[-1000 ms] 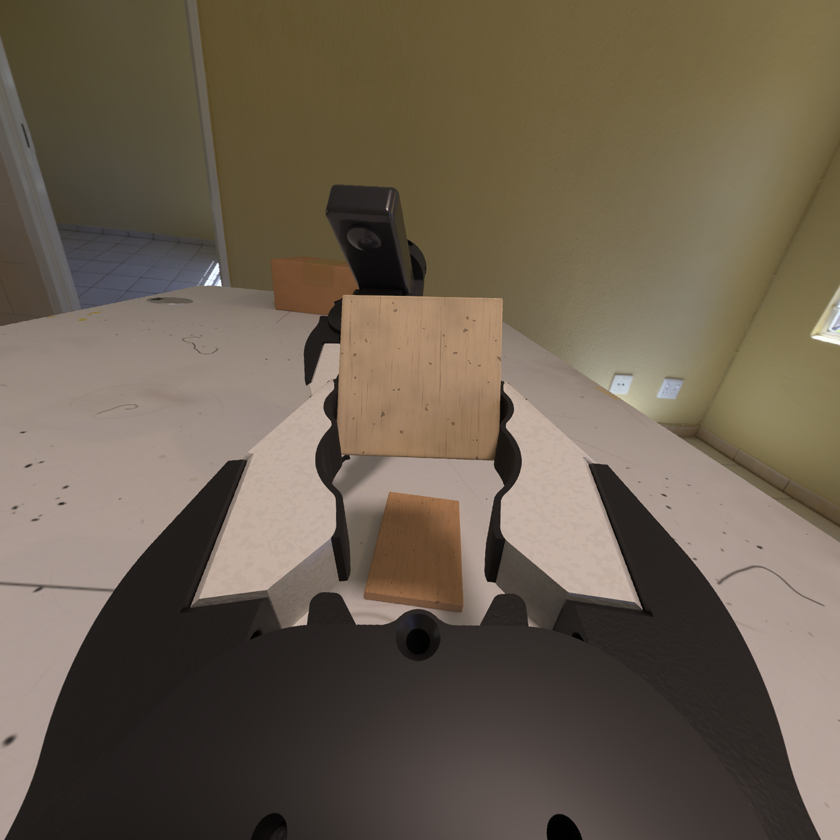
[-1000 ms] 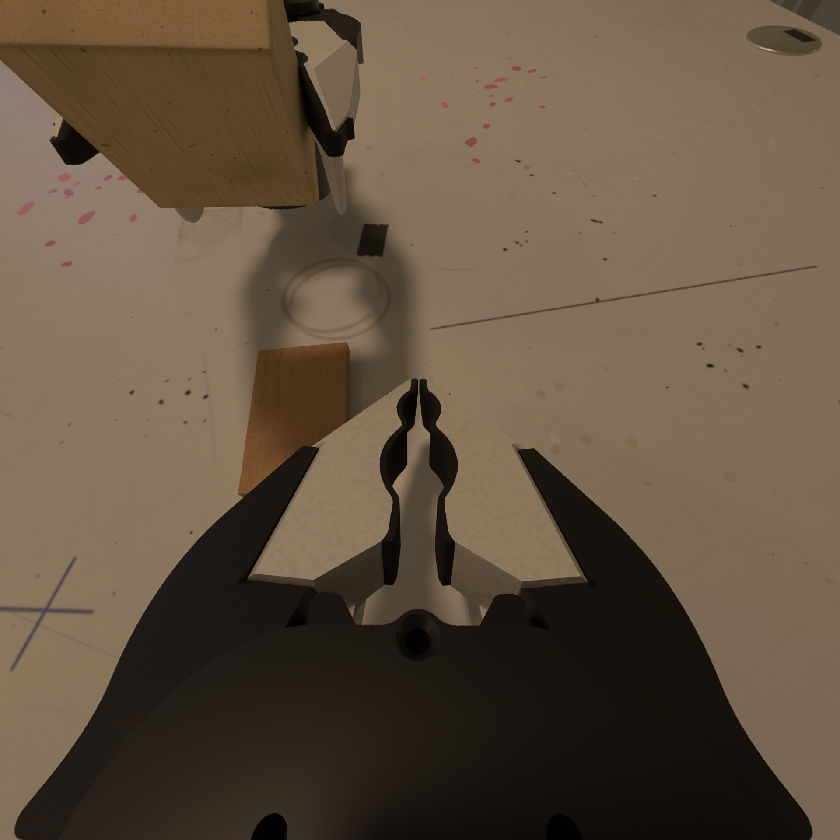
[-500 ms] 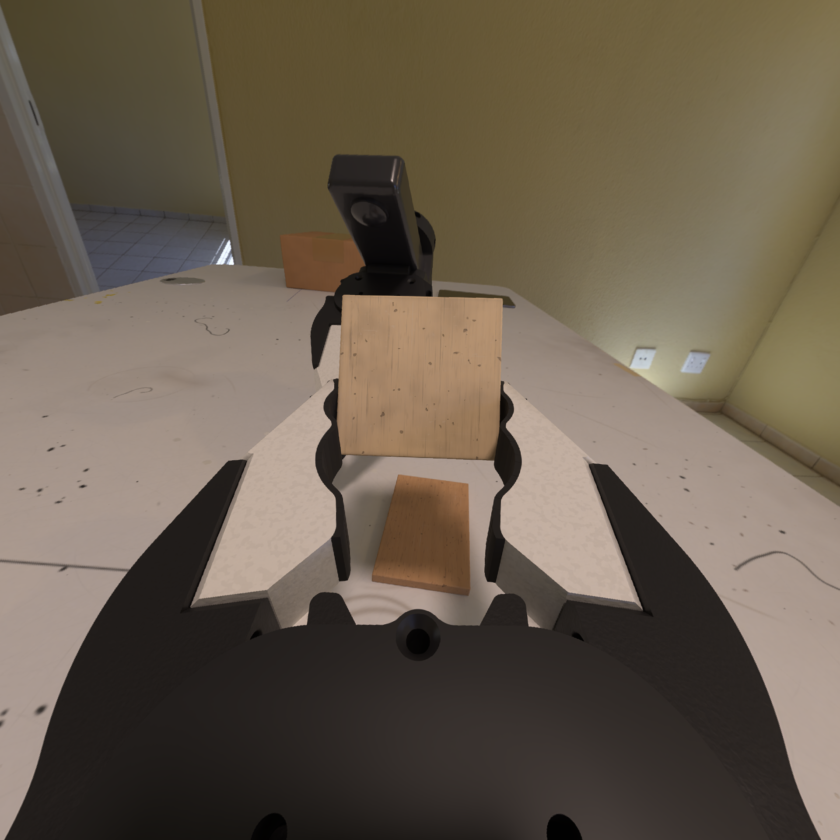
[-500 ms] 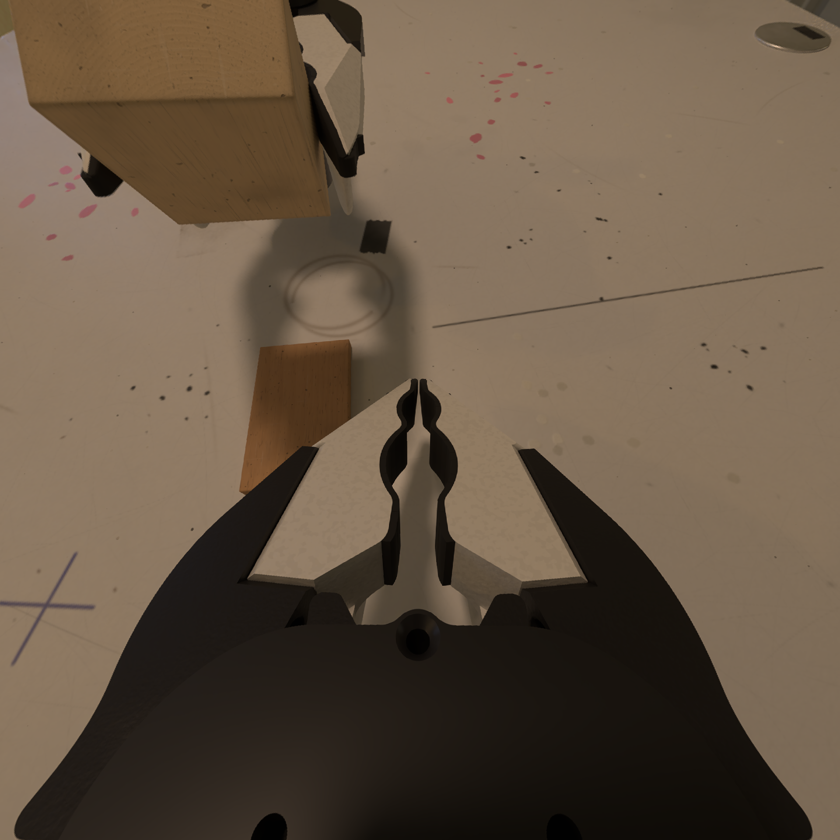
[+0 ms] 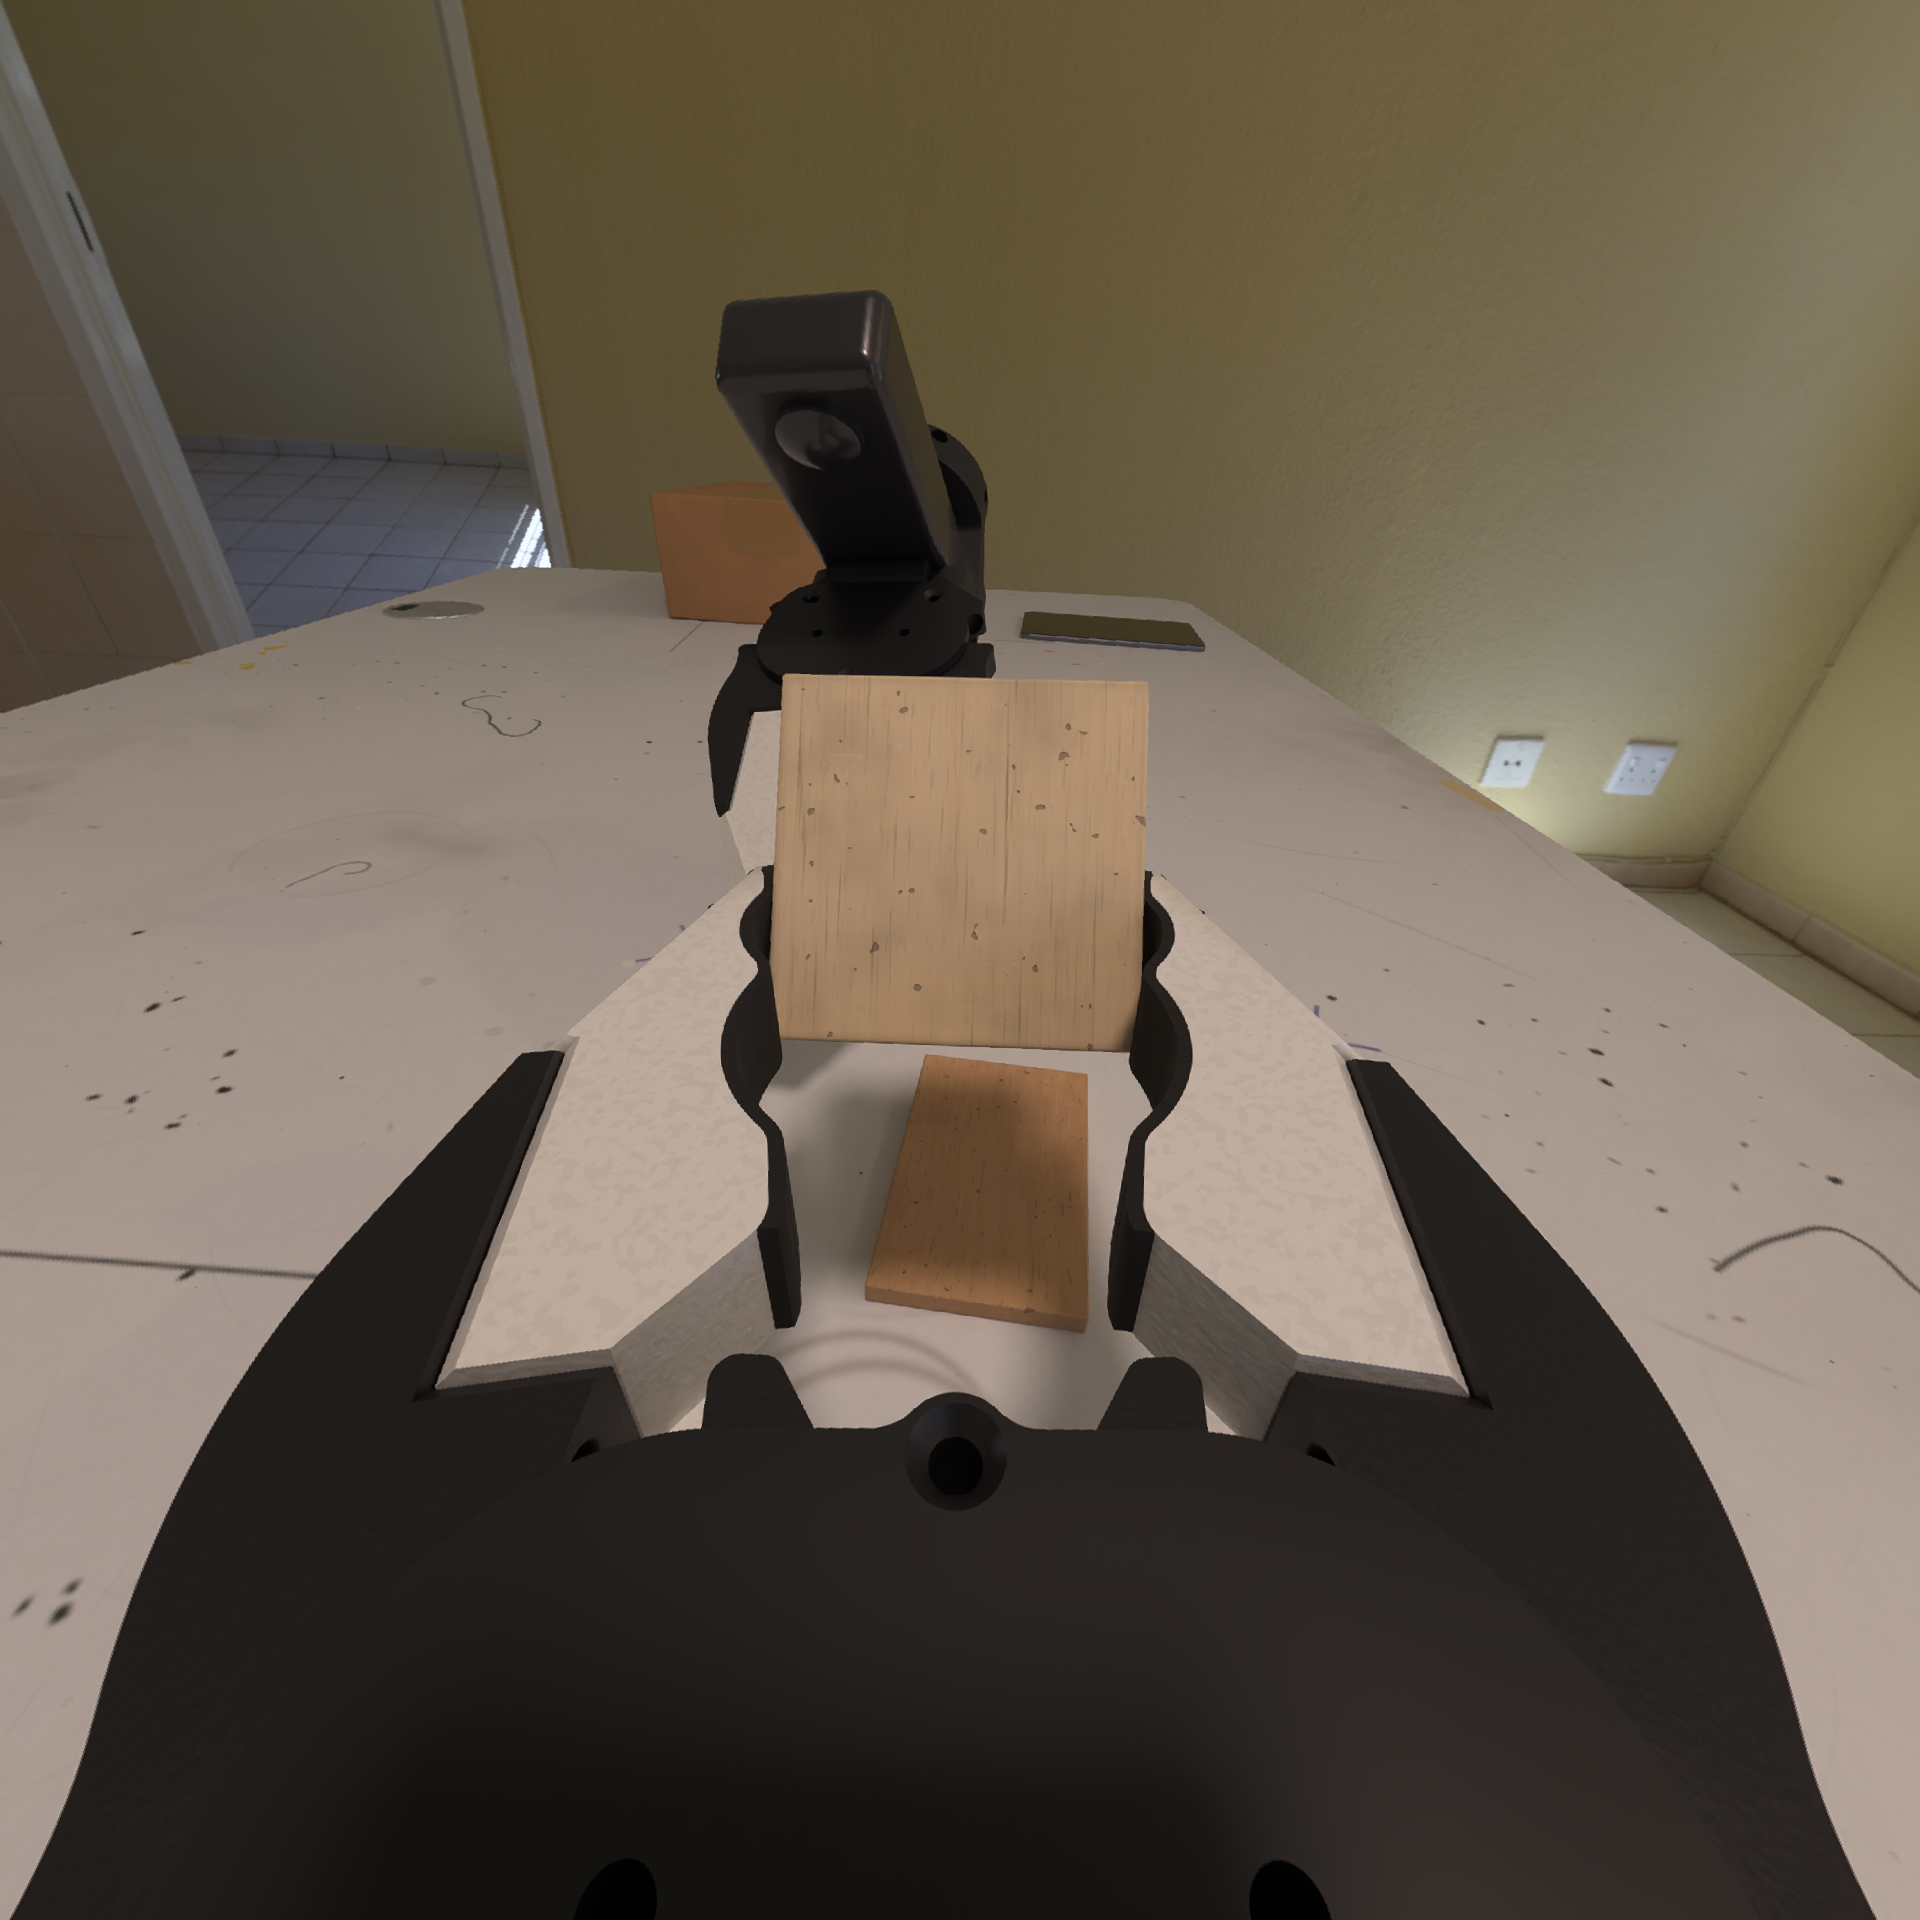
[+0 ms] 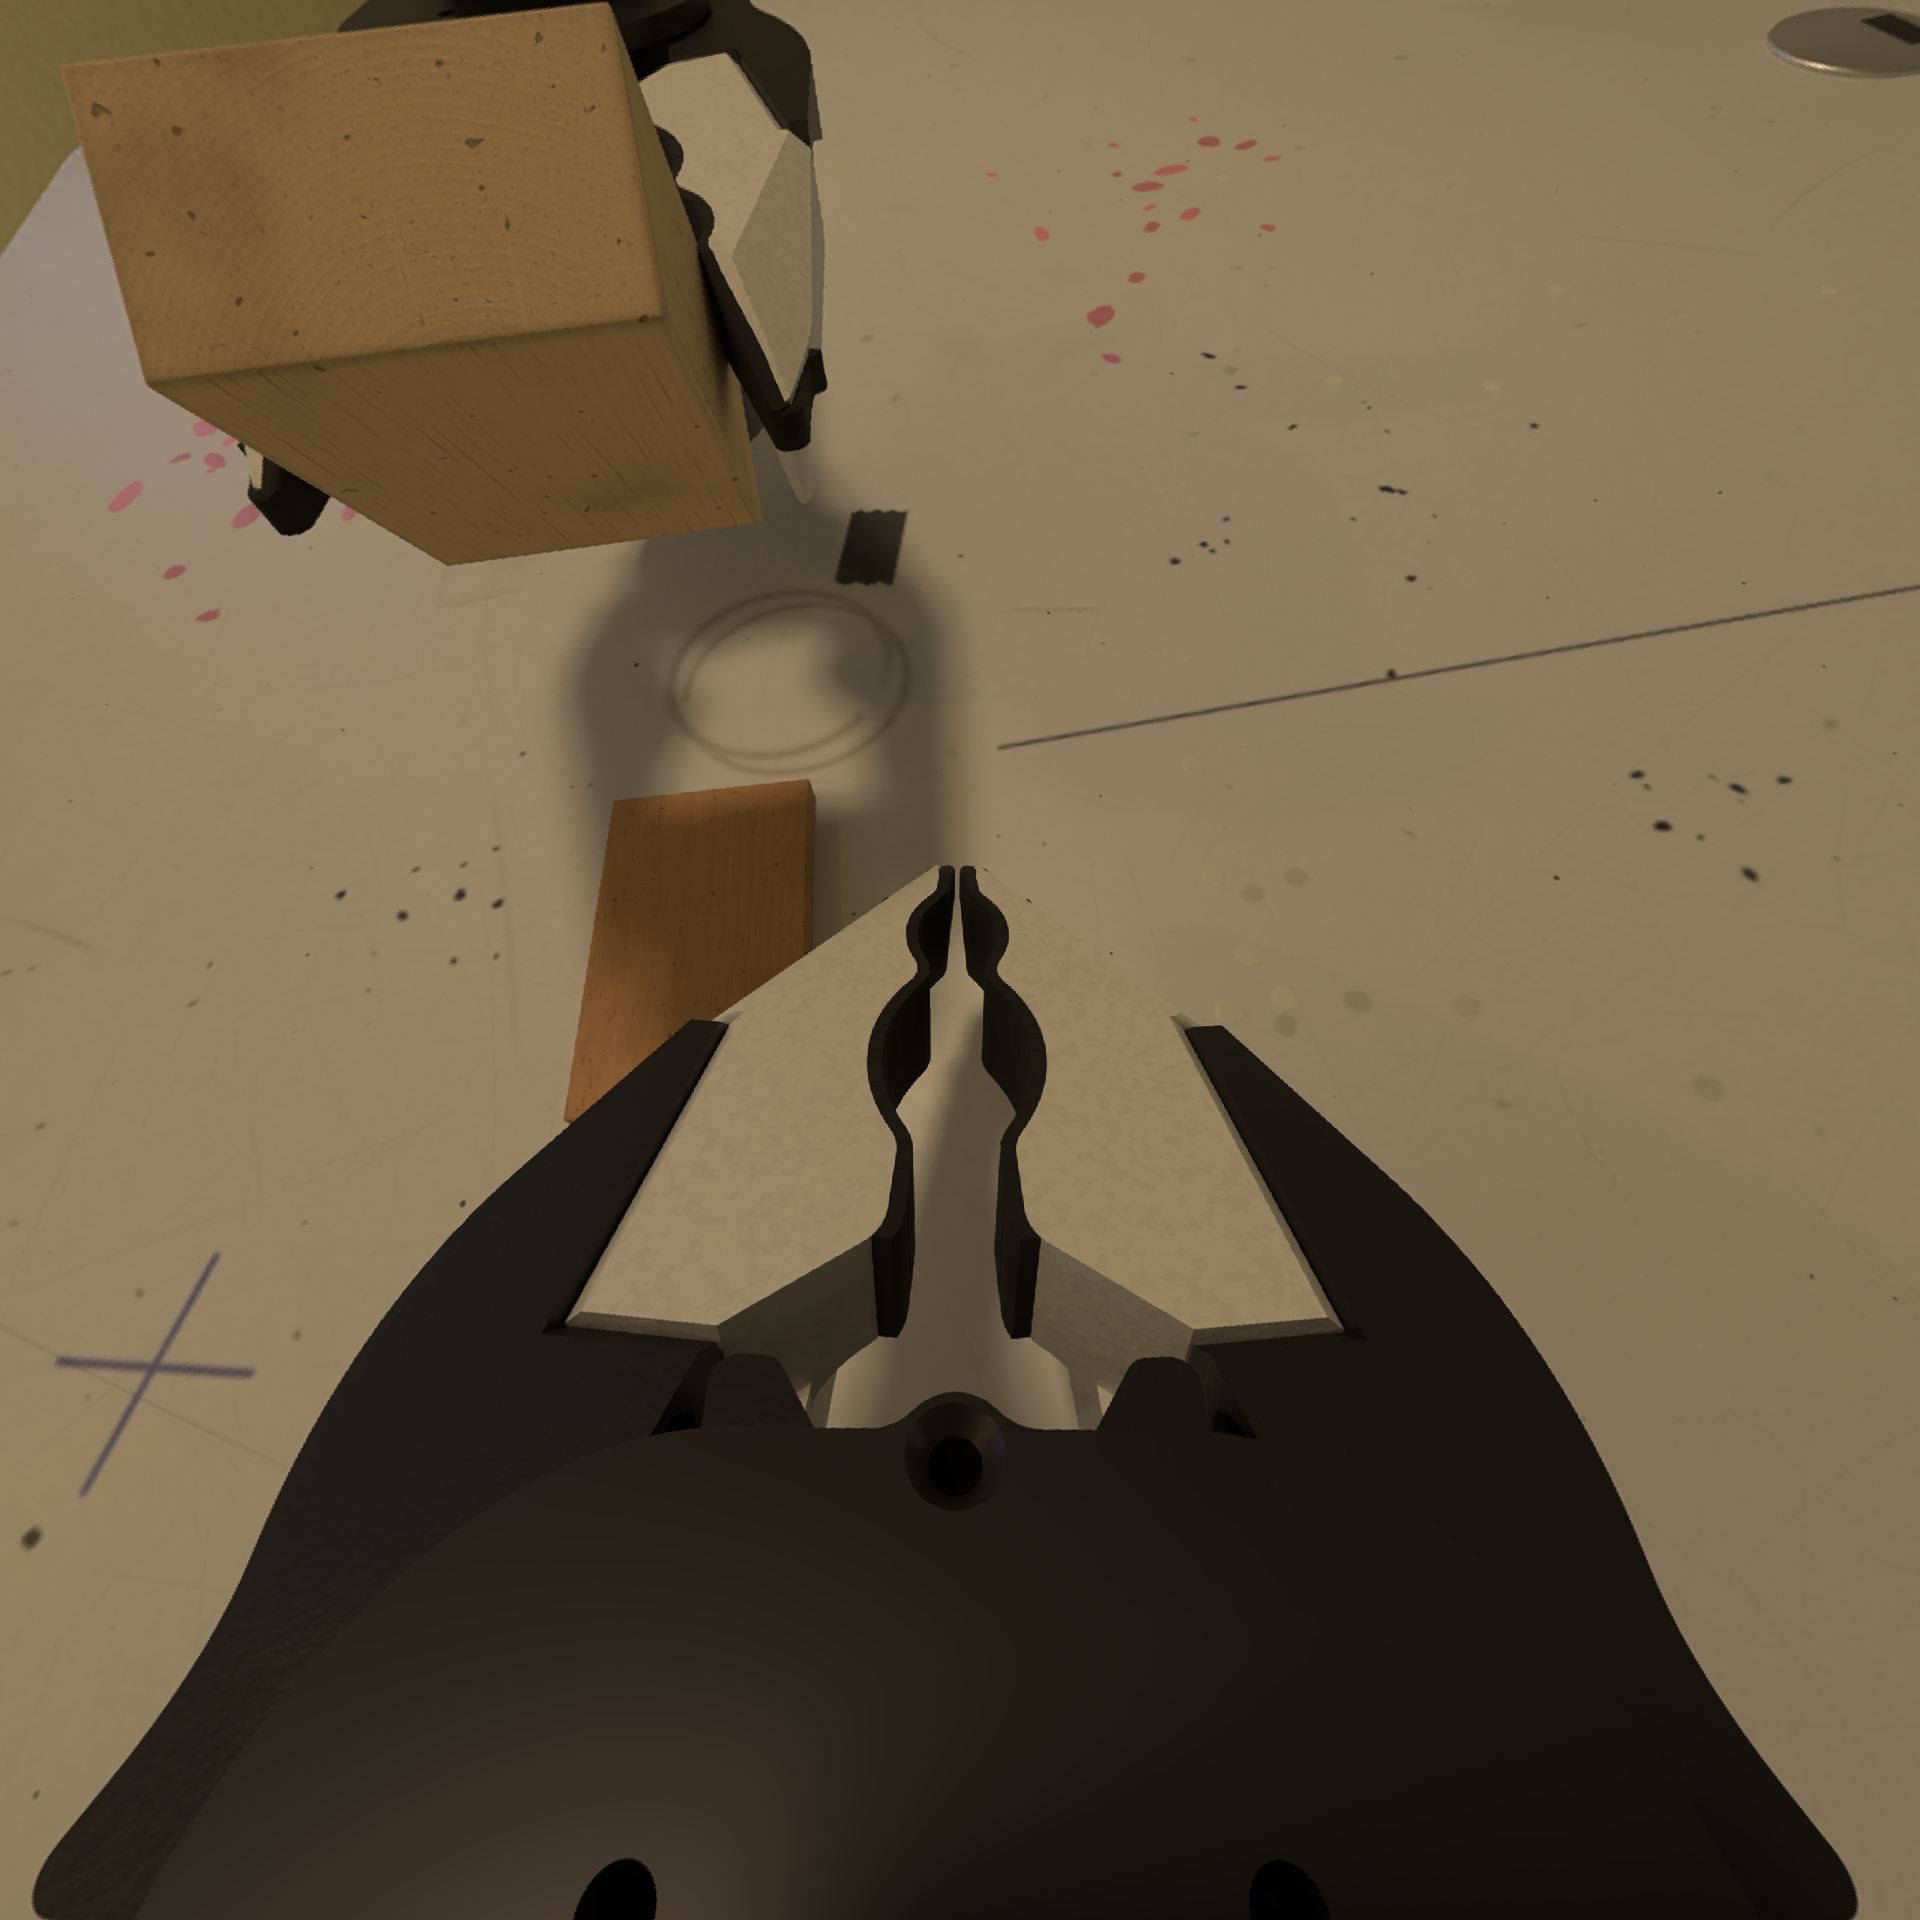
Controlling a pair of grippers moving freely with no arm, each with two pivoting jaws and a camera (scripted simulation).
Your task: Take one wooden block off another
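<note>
My left gripper (image 5: 956, 878) is shut on a light wooden block (image 5: 961, 862) and holds it in the air, clear of the table. A thin brown wooden block (image 5: 982, 1195) lies flat on the table below it. In the right wrist view the light block (image 6: 416, 281) hangs at the upper left, with a left finger (image 6: 779, 239) at its side. The brown block (image 6: 696, 935) lies just left of my right gripper (image 6: 956, 873), which is shut and empty above the table. The right gripper's body (image 5: 842, 468) shows beyond the light block.
The white, speckled table (image 5: 312, 935) carries a brown box (image 5: 717, 551) and a dark flat plate (image 5: 1112, 631) at its far edge. A round metal grommet (image 6: 1844, 42) and a small black mark (image 6: 871, 548) are also on it. A doorway opens at the far left.
The left gripper has tilted with the light block, which now sits lower and further right in the right wrist view. The brown block and right gripper have not moved.
</note>
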